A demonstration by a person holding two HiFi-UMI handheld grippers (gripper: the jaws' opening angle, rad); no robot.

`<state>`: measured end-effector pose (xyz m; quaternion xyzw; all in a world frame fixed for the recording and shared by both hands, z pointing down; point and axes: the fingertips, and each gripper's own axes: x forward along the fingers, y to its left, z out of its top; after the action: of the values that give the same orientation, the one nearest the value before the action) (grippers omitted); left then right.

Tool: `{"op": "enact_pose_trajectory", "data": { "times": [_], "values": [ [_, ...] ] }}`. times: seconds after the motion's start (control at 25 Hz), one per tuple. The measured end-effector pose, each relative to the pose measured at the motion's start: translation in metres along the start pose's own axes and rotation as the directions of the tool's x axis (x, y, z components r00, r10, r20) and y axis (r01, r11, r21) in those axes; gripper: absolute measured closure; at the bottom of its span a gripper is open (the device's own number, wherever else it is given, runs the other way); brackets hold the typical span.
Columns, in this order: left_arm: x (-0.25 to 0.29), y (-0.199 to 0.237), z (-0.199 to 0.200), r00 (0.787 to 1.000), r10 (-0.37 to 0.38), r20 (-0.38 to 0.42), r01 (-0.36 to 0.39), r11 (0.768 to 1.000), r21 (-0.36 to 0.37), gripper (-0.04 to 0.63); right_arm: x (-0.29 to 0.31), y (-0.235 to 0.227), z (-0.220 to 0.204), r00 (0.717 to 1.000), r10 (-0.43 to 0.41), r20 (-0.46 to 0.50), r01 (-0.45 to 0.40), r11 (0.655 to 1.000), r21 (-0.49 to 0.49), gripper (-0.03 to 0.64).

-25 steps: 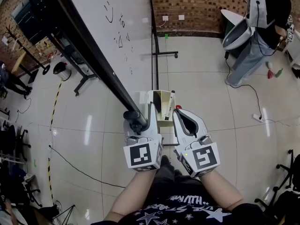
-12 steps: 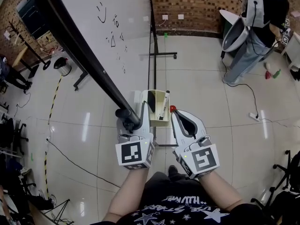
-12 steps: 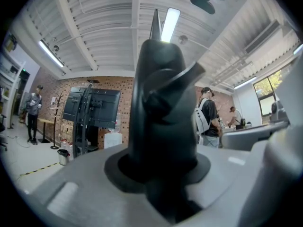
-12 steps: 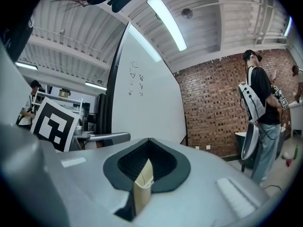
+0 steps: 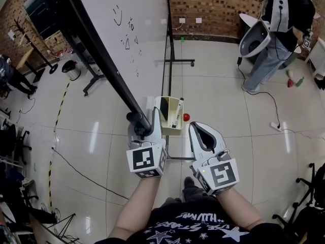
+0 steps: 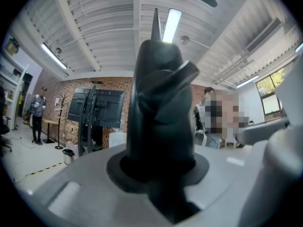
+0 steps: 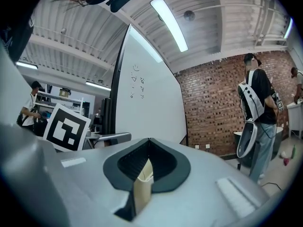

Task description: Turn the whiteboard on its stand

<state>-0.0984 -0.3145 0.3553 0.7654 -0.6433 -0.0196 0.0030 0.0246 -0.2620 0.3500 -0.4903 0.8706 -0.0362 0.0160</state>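
L gripper (image 5: 145, 127) jaws tighter on whiteboard (image 5: 144, 24)

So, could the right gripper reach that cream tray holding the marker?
Probably yes: the cream tray sits just ahead of the right gripper, nothing between them, though its jaws look closed and would need opening.

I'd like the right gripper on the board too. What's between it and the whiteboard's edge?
In the head view, a cream tray holding a marker, with a small red thing beside it, sits between the right gripper and the whiteboard.
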Motion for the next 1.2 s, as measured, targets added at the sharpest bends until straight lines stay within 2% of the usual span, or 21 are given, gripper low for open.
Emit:
{"op": "enact_pose_trajectory", "data": {
  "times": [0.52, 0.88, 1.2],
  "values": [
    [-0.069, -0.001, 0.004, 1.0, -0.003, -0.001, 0.003, 1.0, -0.008, 0.491, -0.023, 0.043, 0.003, 0.999, 0.025, 0.047, -0.025, 1.0, -0.015, 0.609],
    [-0.129, -0.018, 0.008, 1.0, -0.001, 0.007, 0.001, 1.0, -0.007, 0.491, -0.071, 0.079, 0.0, 1.0, 0.005, 0.031, -0.004, 0.999, -0.04, 0.609],
    [-0.176, -0.026, 0.018, 1.0, 0.031, 0.003, -0.031, 0.999, -0.021, 0.489, -0.113, 0.1, -0.007, 1.0, -0.012, 0.023, 0.012, 1.0, -0.024, 0.609]
  ]
}}
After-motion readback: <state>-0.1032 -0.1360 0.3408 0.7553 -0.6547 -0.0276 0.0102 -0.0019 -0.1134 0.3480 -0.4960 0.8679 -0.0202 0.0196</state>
